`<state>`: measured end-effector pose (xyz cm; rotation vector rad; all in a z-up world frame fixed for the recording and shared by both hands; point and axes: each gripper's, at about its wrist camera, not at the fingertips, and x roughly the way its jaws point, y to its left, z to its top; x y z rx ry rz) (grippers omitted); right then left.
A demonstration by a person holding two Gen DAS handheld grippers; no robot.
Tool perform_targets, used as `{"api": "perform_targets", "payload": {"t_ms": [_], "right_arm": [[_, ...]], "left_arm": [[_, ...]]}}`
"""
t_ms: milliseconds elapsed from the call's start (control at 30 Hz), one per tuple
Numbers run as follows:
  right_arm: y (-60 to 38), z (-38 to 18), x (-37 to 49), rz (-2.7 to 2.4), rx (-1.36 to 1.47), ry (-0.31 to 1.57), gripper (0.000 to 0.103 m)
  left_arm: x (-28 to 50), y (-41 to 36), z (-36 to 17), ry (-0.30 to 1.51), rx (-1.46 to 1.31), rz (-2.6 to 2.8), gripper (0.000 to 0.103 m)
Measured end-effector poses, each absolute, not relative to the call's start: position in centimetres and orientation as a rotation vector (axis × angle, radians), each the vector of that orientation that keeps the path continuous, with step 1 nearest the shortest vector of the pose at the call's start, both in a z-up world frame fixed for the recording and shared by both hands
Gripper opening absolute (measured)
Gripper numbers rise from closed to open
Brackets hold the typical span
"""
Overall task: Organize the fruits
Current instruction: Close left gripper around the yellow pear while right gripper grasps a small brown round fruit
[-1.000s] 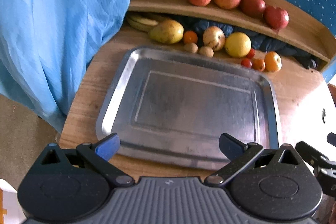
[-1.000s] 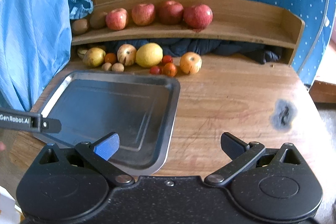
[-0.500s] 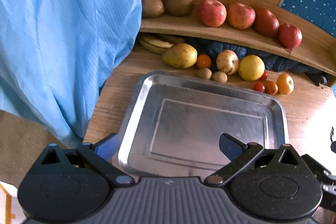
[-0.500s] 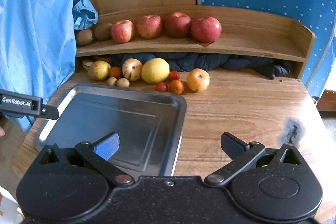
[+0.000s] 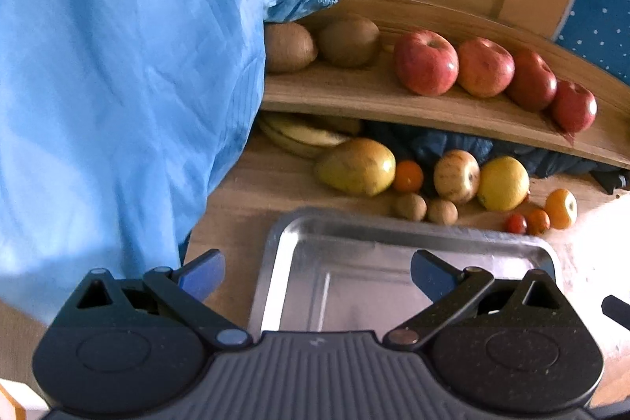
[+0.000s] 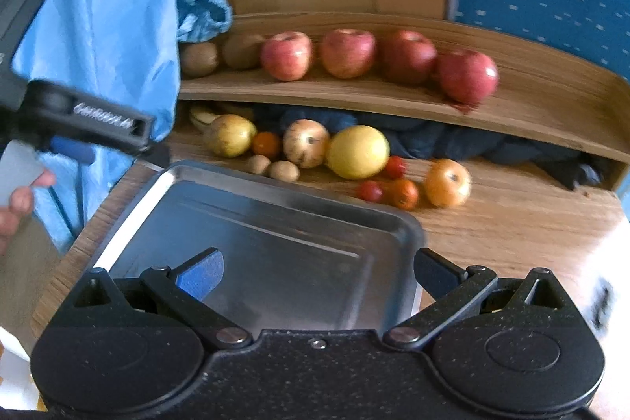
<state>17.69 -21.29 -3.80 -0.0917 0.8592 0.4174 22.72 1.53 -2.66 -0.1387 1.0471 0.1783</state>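
Both hand-held grippers, left gripper [image 5: 317, 272] and right gripper [image 6: 317, 268], gape wide and empty above the rectangular silver metal tray [image 6: 252, 191]; assorted loose fruits [image 6: 356, 152] lie behind it, four red apples [image 6: 348, 52] on the curved wooden shelf [image 6: 531, 93].

Under my right gripper [image 6: 318, 272], matt speckled black plastic, sits a brushed metal tray [image 6: 252, 215] with a dull sheen. Grainy wooden table [image 6: 512, 219] beyond it, smooth wooden shelf [image 6: 531, 93] ahead holding glossy red apples [image 6: 466, 75]. Crinkled blue cloth [image 5: 118, 65] left of my left gripper [image 5: 317, 272].
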Motion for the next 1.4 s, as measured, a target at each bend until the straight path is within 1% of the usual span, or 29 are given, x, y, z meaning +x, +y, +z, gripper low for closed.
{"api": "perform_targets", "payload": {"t_ms": [400,500,667,800,867,1167,1333,1400], "right_arm": [[-15.9,-5.4,22.3,0.402,-0.113,0.879,0.102],[-14.7,-5.8,23.1,0.417,-0.149,0.872,0.100],[-13.3,-6.5,24.5,0.463,-0.163,0.871,0.087],[-12.1,-6.9,25.3,0.477,-0.186,0.864,0.080],[-11.7,-7.1,25.8,0.478,-0.199,0.862,0.073],[-9.8,-8.1,27.0,0.487,-0.289,0.872,0.051],[-9.5,-8.4,27.5,0.492,-0.280,0.891,0.044],[-9.4,-8.5,27.7,0.487,-0.284,0.898,0.042]], "left_arm": [[28.6,3.7,-5.0,1.086,-0.149,0.085,0.102],[29.7,3.7,-5.6,1.096,-0.153,0.062,0.102],[31.2,3.7,-6.4,1.114,-0.163,0.037,0.102],[32.3,3.7,-7.1,1.135,-0.176,0.027,0.102],[32.8,3.7,-7.4,1.138,-0.178,0.015,0.102],[34.2,3.9,-8.2,1.151,-0.203,0.006,0.102],[34.6,4.2,-8.6,1.147,-0.256,0.001,0.098],[34.8,4.4,-8.9,1.160,-0.271,0.002,0.093]]}}
